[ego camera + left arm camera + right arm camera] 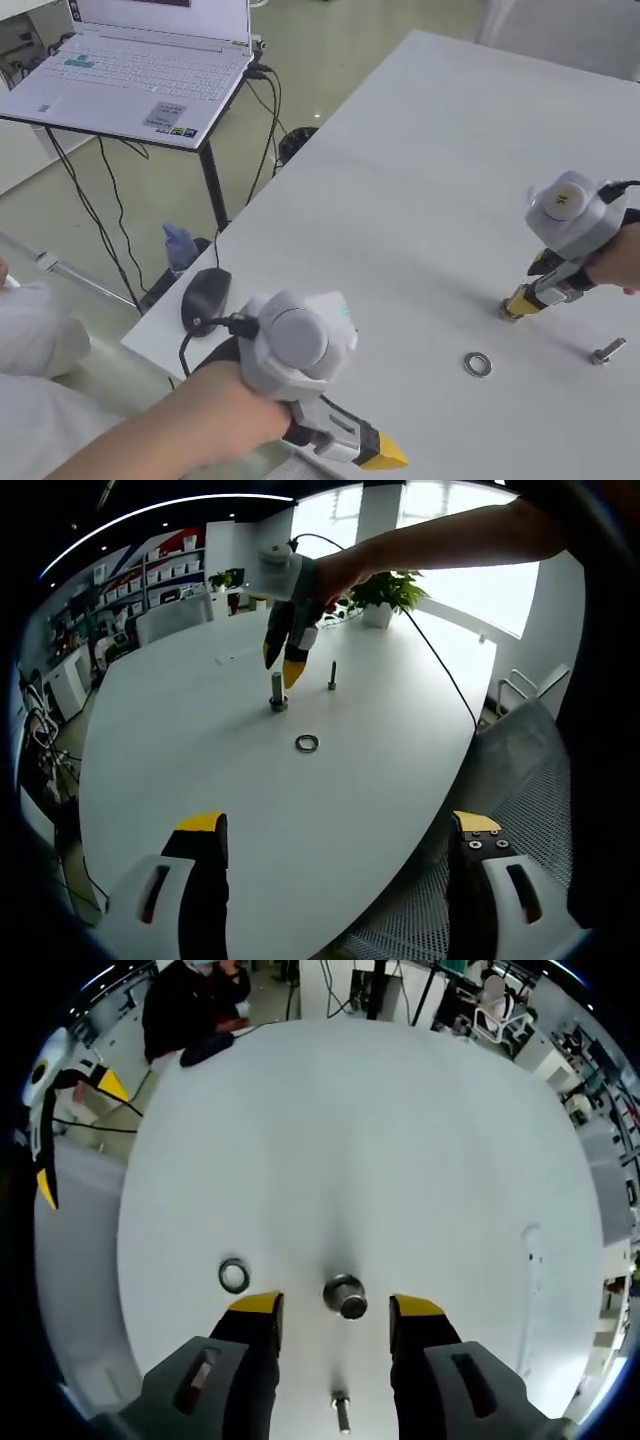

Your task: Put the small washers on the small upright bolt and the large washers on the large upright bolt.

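Observation:
A large upright bolt [277, 692] stands on the white table [430, 180], with a ring around its foot. My right gripper [520, 303] hangs open right above it. From above, the bolt's top [345, 1296] shows between the right gripper's [335, 1305] spread jaws. One loose washer [477, 364] lies flat near the bolt, toward me. A small bolt [607, 350] stands just past it and looks upright [331, 675]. My left gripper [385, 455] is at the table's near edge, well away from the parts. The left gripper [338, 830] is open, with nothing between its jaws.
A laptop [130, 70] sits on a stand to the left of the table, with cables, a black mouse-like object [205, 295] and a bottle [178, 245] below it. A mesh chair [490, 910] is by the near table edge. A person [190, 1000] sits at the far end.

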Tool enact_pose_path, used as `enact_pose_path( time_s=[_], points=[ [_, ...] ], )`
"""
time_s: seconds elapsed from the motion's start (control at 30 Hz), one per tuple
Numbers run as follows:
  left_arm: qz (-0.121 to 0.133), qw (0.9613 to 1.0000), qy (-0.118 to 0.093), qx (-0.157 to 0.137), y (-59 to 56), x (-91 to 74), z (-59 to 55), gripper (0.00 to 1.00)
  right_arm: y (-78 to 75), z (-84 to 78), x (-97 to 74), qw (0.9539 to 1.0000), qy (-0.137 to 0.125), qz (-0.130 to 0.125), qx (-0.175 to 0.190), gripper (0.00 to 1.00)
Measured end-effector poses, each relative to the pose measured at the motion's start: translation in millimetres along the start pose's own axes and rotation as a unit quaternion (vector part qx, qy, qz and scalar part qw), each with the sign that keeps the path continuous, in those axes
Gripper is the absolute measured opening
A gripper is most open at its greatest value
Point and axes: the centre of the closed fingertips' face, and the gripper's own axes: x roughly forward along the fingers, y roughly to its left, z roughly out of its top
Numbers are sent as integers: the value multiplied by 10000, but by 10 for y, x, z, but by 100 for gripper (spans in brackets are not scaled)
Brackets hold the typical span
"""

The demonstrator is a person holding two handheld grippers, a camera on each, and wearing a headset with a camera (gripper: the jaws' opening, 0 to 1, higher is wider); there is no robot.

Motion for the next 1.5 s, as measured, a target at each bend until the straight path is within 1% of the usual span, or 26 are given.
enact_pose_path(
  time_s=[0.1,0.17,0.2,0.33,0.37,0.47,0.57,0.67,0.77,0.83,0.87,0.93,0.97,1.1,1.13,1.17,1.2,1.23,1.27,1.3,1.43,1.5],
  points=[
    [-11,10000,-22,36,1,-2,27,95,54,15,-57,10000,-11,-9,-8,44],
    [-19,9999,-158,39,-11,-25,100,98,99,10,-88,9999,19,-53,-92,44],
    [-35,9998,-189,50,-13,-31,114,99,123,7,-106,9999,41,-88,-142,44],
    [-93,9998,-127,114,-10,-33,93,99,198,36,-166,9998,-20,-123,-146,44],
    [-96,9998,-102,140,-5,-35,82,99,231,55,-182,9998,-73,-115,-128,44],
    [-91,9998,-70,171,10,-36,74,100,330,63,-207,9998,-122,-89,-113,44],
    [-103,9997,-81,184,-3,-41,93,100,427,59,-215,9998,-154,-57,-120,44],
    [-145,9996,-48,221,-33,-27,83,99,533,38,-200,9998,-188,-9,-89,44],
    [-210,9995,-70,236,-58,-19,91,100,648,-18,-158,9998,-160,42,-59,44],
    [-193,9994,-96,274,-45,-26,99,100,700,-66,-140,9999,-73,13,-124,44],
    [-188,9993,-128,298,-41,-32,113,100,723,-76,-134,9999,-67,17,-140,44],
    [-178,9994,-130,254,-15,-34,118,100,787,-88,-122,9999,-88,77,-70,44],
    [-170,9995,-126,248,0,-30,116,100,757,-93,-109,9999,-116,85,-64,44],
    [-177,9993,-71,317,24,-34,103,99,809,-83,-87,9998,-191,107,26,44],
    [-166,9994,-36,306,37,-33,92,99,825,-91,-72,9998,-180,115,32,44],
    [-137,9995,64,289,52,-39,71,99,828,-100,-55,9998,-162,118,26,44],
    [-136,9993,34,334,54,-46,85,98,826,-104,-44,9998,-156,116,30,44],
    [-136,9992,-43,363,57,-51,111,98,817,-100,-26,9998,-180,119,48,44],
    [-139,9994,-105,308,61,-56,128,98,807,-86,-5,9996,-233,123,87,44],
    [-150,9995,-122,254,64,-54,133,98,806,-81,12,9995,-249,130,110,44],
    [-157,9994,-85,295,67,-41,120,97,761,-61,111,9992,-322,134,217,43],
    [-185,9994,-94,276,55,-42,121,97,762,-73,172,9989,-283,204,299,43]
  ],
)
